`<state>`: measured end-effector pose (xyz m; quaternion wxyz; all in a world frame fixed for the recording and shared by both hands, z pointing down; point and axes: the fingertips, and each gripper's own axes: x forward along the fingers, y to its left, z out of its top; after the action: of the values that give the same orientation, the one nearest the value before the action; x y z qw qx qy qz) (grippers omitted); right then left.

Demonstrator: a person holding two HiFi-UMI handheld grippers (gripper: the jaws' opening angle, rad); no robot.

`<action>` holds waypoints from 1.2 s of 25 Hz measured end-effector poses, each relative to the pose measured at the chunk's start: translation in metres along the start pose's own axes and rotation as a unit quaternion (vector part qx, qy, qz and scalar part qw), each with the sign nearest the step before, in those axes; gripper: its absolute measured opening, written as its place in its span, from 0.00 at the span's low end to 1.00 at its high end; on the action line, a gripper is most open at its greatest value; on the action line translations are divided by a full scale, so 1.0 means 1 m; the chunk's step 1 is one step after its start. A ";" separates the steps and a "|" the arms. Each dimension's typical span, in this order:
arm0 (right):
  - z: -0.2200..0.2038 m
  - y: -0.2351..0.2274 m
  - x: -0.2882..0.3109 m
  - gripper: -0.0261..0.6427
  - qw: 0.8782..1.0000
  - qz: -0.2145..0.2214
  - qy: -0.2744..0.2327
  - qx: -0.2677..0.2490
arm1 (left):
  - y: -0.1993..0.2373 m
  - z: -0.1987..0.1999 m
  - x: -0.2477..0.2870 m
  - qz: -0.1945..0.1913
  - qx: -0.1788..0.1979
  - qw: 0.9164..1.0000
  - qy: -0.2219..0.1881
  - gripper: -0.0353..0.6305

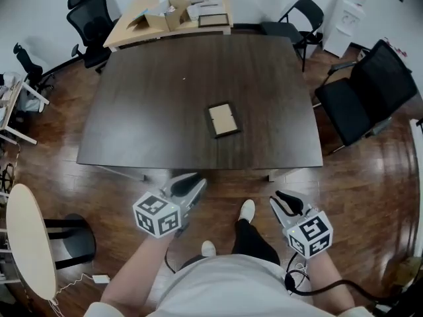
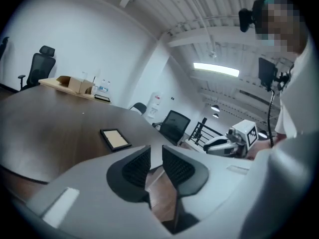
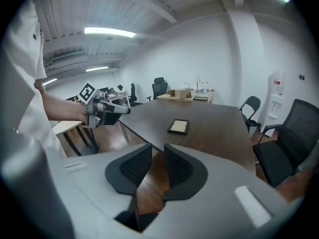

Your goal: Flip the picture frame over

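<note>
Meeting-room surroundings: a broad dark wooden table (image 1: 158, 91) with black office chairs around it and a lighter desk with cardboard boxes beyond. Lying flat on the table, near its middle and somewhat toward the person's side, is the picture frame (image 1: 223, 119), with nothing else close to it. Its pale panel faces up inside a dark border. The long axis runs roughly away from the person, skewed a little, with the far end leaning left. Both tools hang low over the floor, well short of the table's near edge. The left gripper (image 2: 156, 156) and right gripper (image 3: 158, 153) each have their 2 jaws only a narrow gap apart, holding nothing. The frame looks light and rigid, possibly glazed and so fragile. Its thin, flat border gives little purchase, so pinching 1 long edge and tipping it up seems best.
</note>
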<state>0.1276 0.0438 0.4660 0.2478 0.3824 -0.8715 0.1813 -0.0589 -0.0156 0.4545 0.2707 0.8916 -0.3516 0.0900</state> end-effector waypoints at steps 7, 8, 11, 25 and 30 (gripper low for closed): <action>-0.041 0.114 -0.046 0.17 1.000 -0.003 0.010 0.003 | -0.075 -0.054 -0.113 -0.049 0.054 0.997 0.005 0.16; -0.045 0.124 -0.054 0.17 1.000 -0.004 0.011 0.000 | -0.087 -0.060 -0.123 -0.055 0.061 0.997 0.002 0.16; -0.046 0.141 -0.075 0.17 1.000 -0.007 0.005 -0.011 | -0.118 -0.072 -0.146 -0.070 0.076 0.995 -0.004 0.16; -0.066 0.170 -0.173 0.16 0.996 0.021 -0.048 -0.066 | -0.237 -0.098 -0.158 -0.053 0.093 0.993 -0.046 0.16; -0.085 0.183 -0.187 0.15 0.995 0.046 -0.045 -0.073 | -0.267 -0.118 -0.164 -0.043 0.090 0.994 -0.042 0.16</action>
<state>0.1232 0.3123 0.4050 0.2268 0.3309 -0.9093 0.1108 0.0042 0.3048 0.3837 0.1776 0.9298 -0.3143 0.0716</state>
